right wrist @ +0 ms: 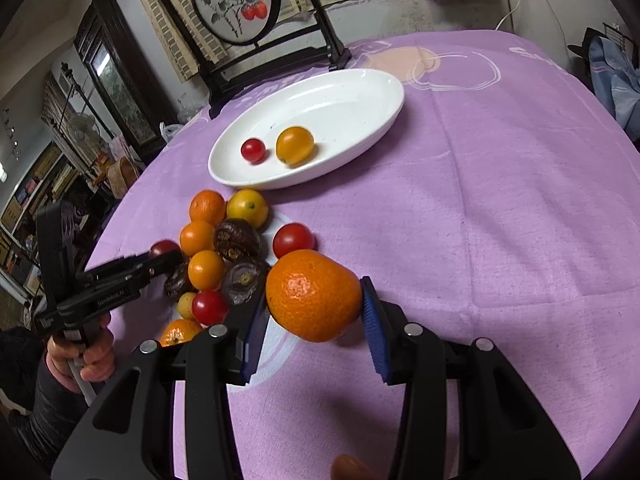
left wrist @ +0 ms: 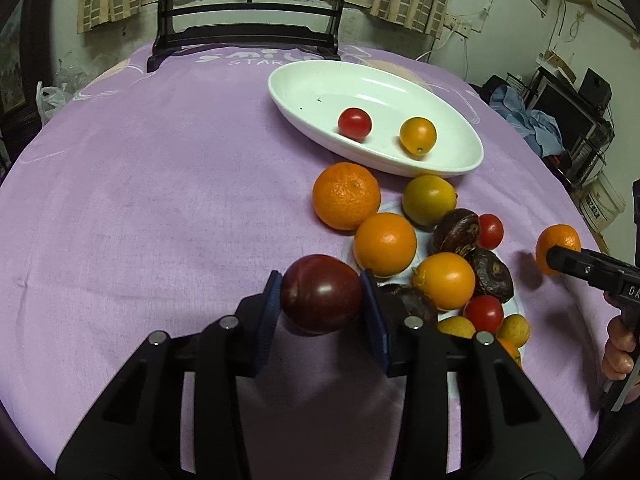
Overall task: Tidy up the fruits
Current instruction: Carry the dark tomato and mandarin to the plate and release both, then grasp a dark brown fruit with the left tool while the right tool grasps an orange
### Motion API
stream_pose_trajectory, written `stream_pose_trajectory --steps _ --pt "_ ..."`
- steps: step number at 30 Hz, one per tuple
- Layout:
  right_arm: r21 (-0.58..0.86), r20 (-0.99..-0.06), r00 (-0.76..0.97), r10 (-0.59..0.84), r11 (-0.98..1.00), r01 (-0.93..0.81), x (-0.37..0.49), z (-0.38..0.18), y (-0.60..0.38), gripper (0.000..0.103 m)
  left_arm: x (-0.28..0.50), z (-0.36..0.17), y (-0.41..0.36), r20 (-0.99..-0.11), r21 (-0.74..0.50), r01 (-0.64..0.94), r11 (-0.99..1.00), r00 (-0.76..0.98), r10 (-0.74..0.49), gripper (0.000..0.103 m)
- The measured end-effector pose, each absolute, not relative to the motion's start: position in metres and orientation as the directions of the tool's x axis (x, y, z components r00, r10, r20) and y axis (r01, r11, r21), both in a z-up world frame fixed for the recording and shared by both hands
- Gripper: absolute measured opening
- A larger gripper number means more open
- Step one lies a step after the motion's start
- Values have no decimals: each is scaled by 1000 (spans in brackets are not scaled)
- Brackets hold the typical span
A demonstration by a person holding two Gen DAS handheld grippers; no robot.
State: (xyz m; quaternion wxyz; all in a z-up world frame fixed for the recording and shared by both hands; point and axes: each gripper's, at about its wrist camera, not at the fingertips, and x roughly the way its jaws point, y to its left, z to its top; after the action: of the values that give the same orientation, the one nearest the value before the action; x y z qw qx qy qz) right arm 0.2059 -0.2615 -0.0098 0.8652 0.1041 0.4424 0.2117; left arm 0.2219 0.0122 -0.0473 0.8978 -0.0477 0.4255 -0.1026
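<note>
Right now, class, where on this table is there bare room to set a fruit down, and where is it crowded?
Free: most of the white oval dish, beside its red tomato and yellow fruit; the bare purple cloth left of the big orange. Crowded: the fruit pile just below the dish.

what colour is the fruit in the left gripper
Dark red, almost purple fruit; the left wrist view shows it best.
</note>
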Motion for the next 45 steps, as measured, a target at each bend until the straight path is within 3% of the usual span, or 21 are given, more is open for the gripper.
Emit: stream_pose_trajectory --steps 8,13,19,26,34,35,36,38,45 --pt "378 -670 561 485 874 -304 204 2 -263 44 211 -39 19 -724 -201 108 974 653 -222 40" --pt "406 -569 640 517 853 -328 213 24 -264 45 206 -6 22 -631 -260 140 955 724 -278 40" --pt "410 -490 753 439 879 -246 277 51 -261 45 271 47 -12 -538 -252 226 941 775 -330 40" --pt "332 -608 697 380 919 -212 357 27 -245 45 350 30 -33 -628 -214 164 963 732 -264 40" --pt "246 -725 574 382 921 -302 383 -10 -206 47 373 -8 -31 -754 -131 123 984 632 -179 41" --pt "238 -732 567 378 922 -307 383 -12 -205 50 374 -11 -30 -763 -126 119 985 623 -173 48" --pt "242 -734 562 382 920 -309 381 -12 -203 58 373 -12 -28 -763 -131 115 985 623 -174 61" --pt "253 -730 563 387 919 -302 374 -8 -204 58 369 -9 -22 -760 -139 89 986 629 -164 72" --pt "234 -676 576 459 875 -423 318 22 -191 58 329 20 8 -728 -180 95 979 657 -197 80"
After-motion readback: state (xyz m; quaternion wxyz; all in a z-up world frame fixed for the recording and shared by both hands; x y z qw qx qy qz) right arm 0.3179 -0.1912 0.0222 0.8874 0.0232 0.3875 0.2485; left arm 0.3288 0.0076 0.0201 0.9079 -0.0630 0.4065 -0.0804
